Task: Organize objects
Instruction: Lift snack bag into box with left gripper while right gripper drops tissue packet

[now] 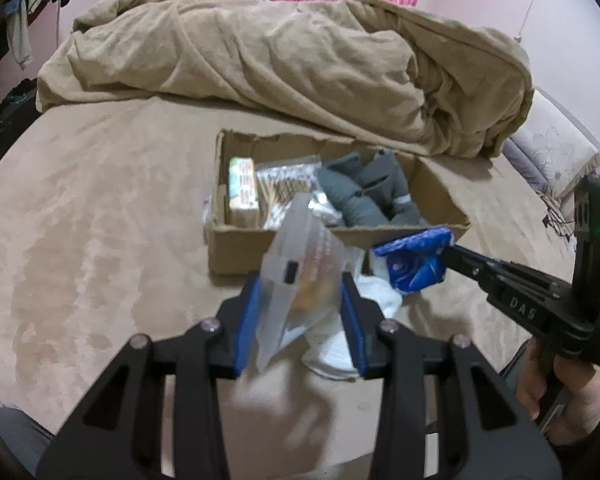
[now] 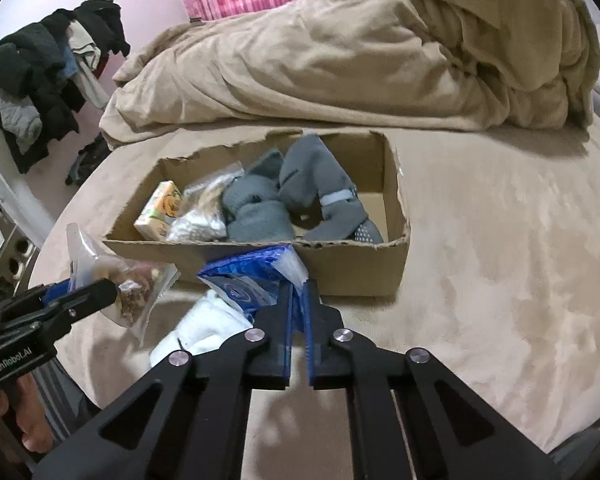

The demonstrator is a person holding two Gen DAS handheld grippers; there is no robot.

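A bed [image 2: 500, 260] under a tan plush cover, blotchy where the nap is brushed different ways. Directly on it: an open cardboard box [image 2: 356, 268] with ragged torn rims near the middle, a white cloth [image 2: 208, 328] just before the box's near wall, and a bulky tan blanket [image 2: 340, 64] heaped in folds across the far side, well behind the box. Same layout from the left wrist view: box [image 1: 240, 248] central on the cover [image 1: 92, 220], white cloth [image 1: 336, 354] close in front of it, crumpled blanket [image 1: 284, 60] spanning the far edge.
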